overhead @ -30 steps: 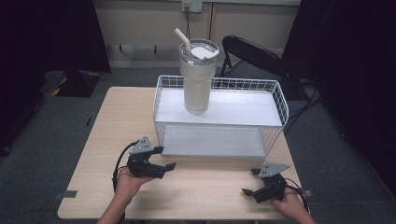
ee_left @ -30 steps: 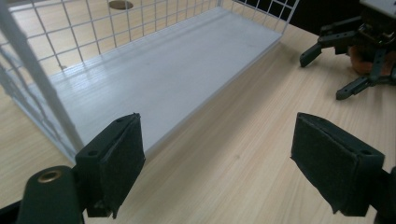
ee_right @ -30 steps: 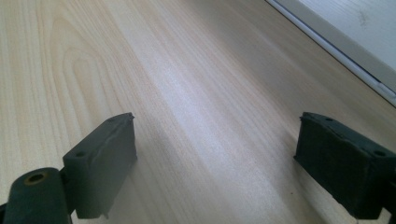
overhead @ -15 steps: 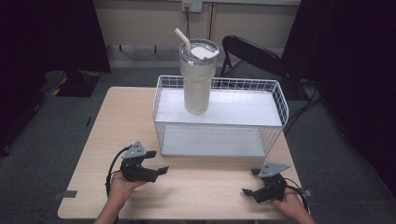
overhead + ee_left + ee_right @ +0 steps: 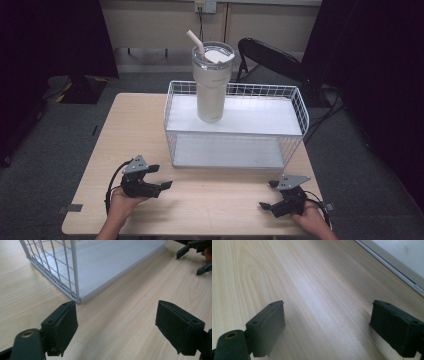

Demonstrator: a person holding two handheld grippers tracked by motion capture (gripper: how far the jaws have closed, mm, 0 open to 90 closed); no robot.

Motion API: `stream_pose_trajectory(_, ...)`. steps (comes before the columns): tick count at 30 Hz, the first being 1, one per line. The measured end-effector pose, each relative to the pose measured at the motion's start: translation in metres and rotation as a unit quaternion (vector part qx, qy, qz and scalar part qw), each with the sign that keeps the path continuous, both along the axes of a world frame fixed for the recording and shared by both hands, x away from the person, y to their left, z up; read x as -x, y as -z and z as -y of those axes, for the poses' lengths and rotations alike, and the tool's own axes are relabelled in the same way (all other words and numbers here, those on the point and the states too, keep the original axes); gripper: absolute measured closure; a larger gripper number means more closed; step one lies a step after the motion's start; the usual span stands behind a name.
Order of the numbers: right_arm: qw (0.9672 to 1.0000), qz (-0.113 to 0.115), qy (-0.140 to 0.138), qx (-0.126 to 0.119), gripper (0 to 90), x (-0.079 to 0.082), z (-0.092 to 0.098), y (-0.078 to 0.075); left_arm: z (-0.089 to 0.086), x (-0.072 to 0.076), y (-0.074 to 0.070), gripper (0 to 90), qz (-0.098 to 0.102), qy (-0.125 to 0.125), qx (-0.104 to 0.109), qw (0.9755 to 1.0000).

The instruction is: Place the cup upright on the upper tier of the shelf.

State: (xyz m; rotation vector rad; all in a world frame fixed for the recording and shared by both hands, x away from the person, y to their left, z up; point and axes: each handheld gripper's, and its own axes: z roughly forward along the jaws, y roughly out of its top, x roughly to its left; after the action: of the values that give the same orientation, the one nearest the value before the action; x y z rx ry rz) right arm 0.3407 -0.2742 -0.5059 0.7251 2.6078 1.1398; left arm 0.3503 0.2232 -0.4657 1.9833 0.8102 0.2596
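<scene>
Your left gripper (image 5: pixel 159 177) lay nearer the upright tumbler (image 5: pixel 212 82) than your right gripper (image 5: pixel 268 195), both spread empty.

Soft overhead light, dark surroundings

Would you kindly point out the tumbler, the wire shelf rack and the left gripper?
tumbler (image 5: pixel 210 95), high view, its body.
wire shelf rack (image 5: pixel 300 107), high view, right side rim.
left gripper (image 5: pixel 161 177), high view, between its fingertips.

No readable text, label, brand, number or sign appears on any object or surface in these views.
</scene>
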Motion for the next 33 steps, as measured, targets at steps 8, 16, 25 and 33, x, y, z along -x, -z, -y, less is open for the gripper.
stream_pose_trajectory(8,1.0000,0.000,0.000,0.000,11.6,0.000,0.000,0.000,-0.010,0.003,0.007,17.4,-0.006,-0.006,-0.008,0.9999)
stream_pose_trajectory(16,1.0000,0.000,0.000,0.000,11.7,0.000,0.000,0.000,-0.023,0.005,0.013,17.5,-0.013,-0.023,-0.007,0.9996)
stream_pose_trajectory(25,1.0000,0.000,0.000,0.000,11.6,0.000,0.000,0.000,-0.032,0.006,0.021,17.5,-0.021,-0.038,-0.022,0.9988)
stream_pose_trajectory(33,1.0000,0.000,0.000,0.000,11.7,0.000,0.000,0.000,-0.037,0.007,0.025,17.5,-0.022,-0.045,-0.047,0.9977)
